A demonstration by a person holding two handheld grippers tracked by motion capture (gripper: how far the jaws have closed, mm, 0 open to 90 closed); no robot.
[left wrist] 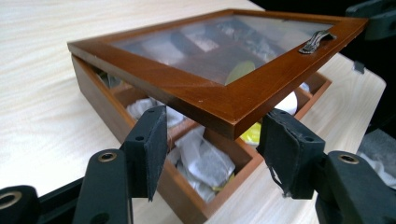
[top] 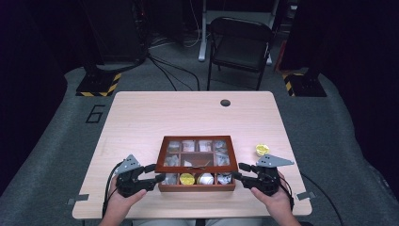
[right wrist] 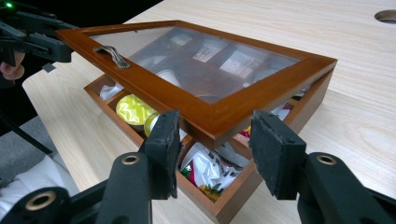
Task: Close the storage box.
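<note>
Dark brown wooden compartment box (top: pixel 196 186) sits at the near middle of the pale wood surface (top: pixel 141 117), long axis running left-right. Its glass-paned hinged lid (top: pixel 197 153) is lifted at the near edge, tilted up, hinge side far; small metal handle (left wrist: pixel 316 40) on the lid's near rail. Left tool (top: pixel 159 178) is at the box's near-left corner, jaws spread, the lid corner between them in the left gripper view; contact cannot be told. Right tool (top: pixel 236 175) is at the near-right corner, jaws spread likewise around the lid corner (right wrist: pixel 212 119). Inside: white tea bags (left wrist: pixel 205 161), a yellow foil-topped round cup (right wrist: pixel 133 109). Another yellow round cup (top: pixel 262 149) lies on the surface right of the box. Black folding chair (top: pixel 240 44) beyond the far edge.
</note>
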